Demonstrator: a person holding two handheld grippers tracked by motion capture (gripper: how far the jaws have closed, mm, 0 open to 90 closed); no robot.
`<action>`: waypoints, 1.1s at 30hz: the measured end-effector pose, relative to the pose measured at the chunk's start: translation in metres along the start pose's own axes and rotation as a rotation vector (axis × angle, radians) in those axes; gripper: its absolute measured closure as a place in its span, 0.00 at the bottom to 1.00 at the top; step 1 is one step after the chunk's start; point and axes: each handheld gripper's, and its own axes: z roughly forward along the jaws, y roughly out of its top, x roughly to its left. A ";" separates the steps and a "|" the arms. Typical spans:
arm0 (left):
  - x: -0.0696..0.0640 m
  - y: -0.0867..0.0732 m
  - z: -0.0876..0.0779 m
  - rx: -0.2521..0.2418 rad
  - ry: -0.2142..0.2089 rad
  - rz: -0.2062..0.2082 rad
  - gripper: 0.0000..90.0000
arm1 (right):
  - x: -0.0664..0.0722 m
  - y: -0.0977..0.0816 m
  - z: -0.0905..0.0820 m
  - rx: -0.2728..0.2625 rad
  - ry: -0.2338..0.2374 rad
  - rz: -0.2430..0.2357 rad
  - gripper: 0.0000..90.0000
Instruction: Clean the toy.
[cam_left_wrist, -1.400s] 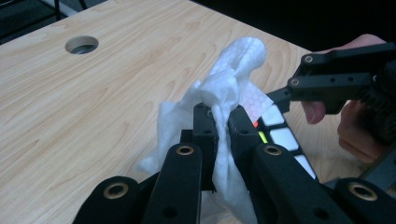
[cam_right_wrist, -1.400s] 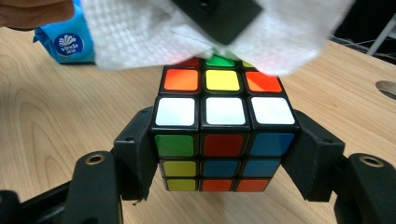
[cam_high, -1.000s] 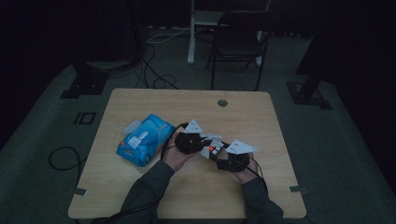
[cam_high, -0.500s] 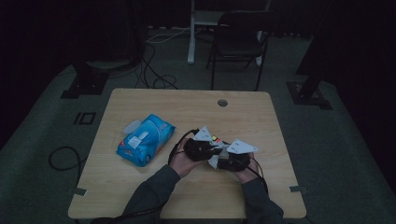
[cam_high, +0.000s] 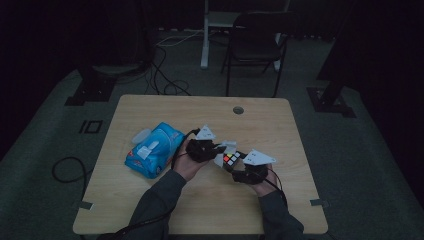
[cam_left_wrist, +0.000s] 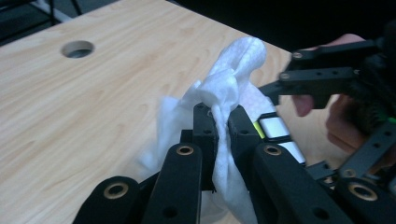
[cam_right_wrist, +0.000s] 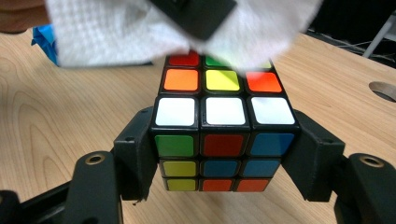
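Note:
My right gripper (cam_right_wrist: 224, 154) is shut on a Rubik's cube (cam_right_wrist: 223, 126), its jaws clamping the cube's two sides. The cube's (cam_high: 231, 159) coloured top faces up between the two hands. My left gripper (cam_left_wrist: 219, 123) is shut on a bunched white wipe (cam_left_wrist: 229, 88), pinched between its jaws. The wipe (cam_right_wrist: 116, 32) lies over the far edge of the cube's top face. In the high view the left gripper (cam_high: 216, 149) reaches in from the left and meets the right gripper (cam_high: 237, 167) near the table's middle.
A blue wipes pack (cam_high: 155, 150) lies on the wooden table (cam_high: 150, 200) to the left of the hands. A round cable hole (cam_high: 238, 110) sits near the far edge. A chair (cam_high: 255, 45) stands beyond the table.
The left gripper with the wipe has moved right and towards the cube, and the wipe now rests on the cube's top. The right gripper has barely moved.

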 end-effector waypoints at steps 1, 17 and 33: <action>0.001 0.000 -0.001 -0.004 0.001 -0.007 0.96 | -0.001 0.000 -0.001 -0.002 0.000 0.000 0.39; 0.006 -0.004 -0.004 0.001 -0.021 -0.019 0.96 | -0.002 0.002 -0.006 -0.026 0.006 -0.007 0.39; 0.010 -0.012 -0.002 0.035 -0.053 -0.019 0.96 | -0.001 0.007 -0.014 -0.055 0.020 -0.025 0.39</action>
